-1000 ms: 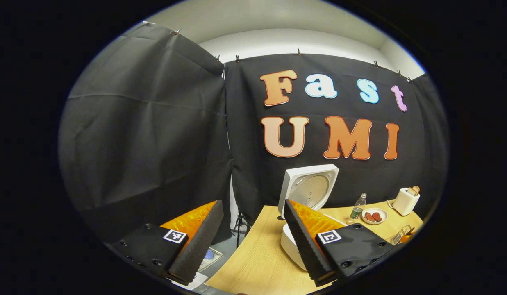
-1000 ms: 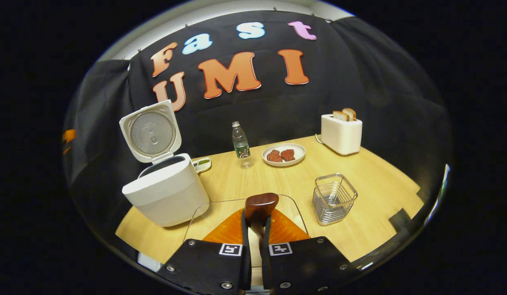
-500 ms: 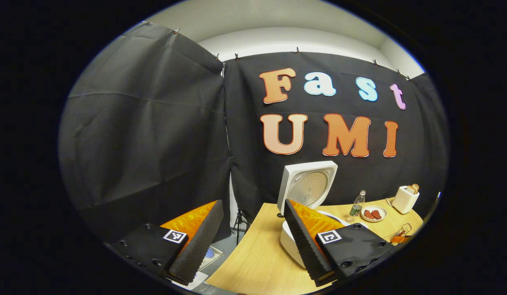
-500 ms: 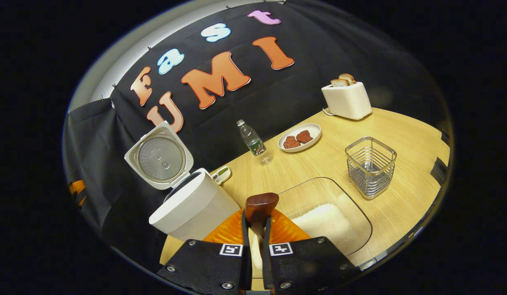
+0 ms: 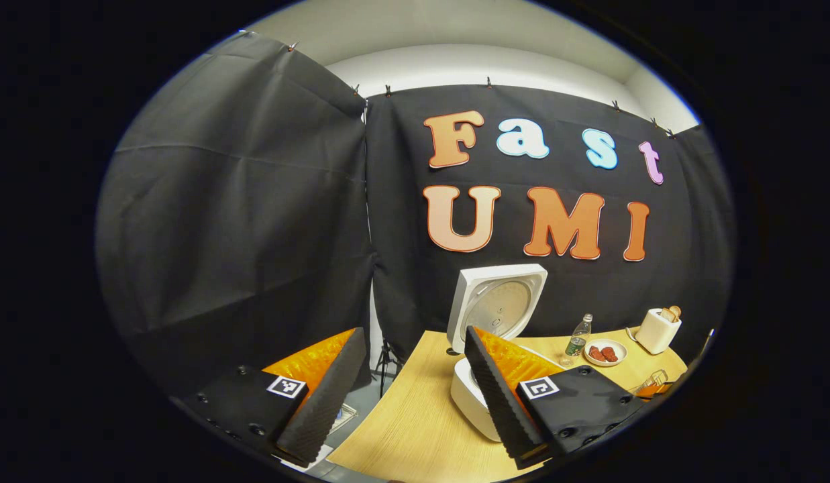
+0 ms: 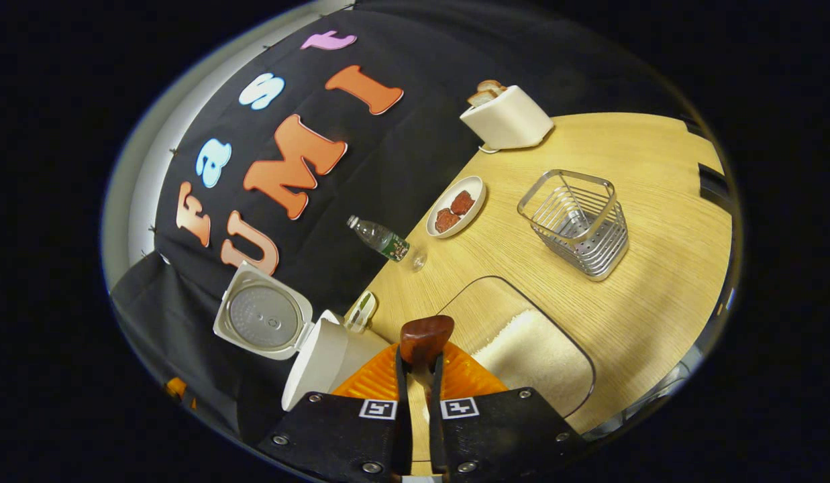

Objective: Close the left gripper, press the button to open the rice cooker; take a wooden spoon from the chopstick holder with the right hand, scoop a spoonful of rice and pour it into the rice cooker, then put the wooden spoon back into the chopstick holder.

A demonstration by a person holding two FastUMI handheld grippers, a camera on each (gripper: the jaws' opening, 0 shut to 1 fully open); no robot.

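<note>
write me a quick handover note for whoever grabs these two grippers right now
Left gripper: open, holding nothing, off the table's left edge.
Right gripper: shut on the dark brown wooden spoon, its bowl just past the fingertips, tilted above the clear glass tray of white rice.
White rice cooker: lid up, left of the tray on the light wooden table.
Silver wire chopstick holder: right of the tray, behind it.
Done: cooker opened, spoon taken.
Left: scoop rice, pour it into the cooker, return the spoon to the holder. Whether the spoon already carries rice can't be told.
</note>
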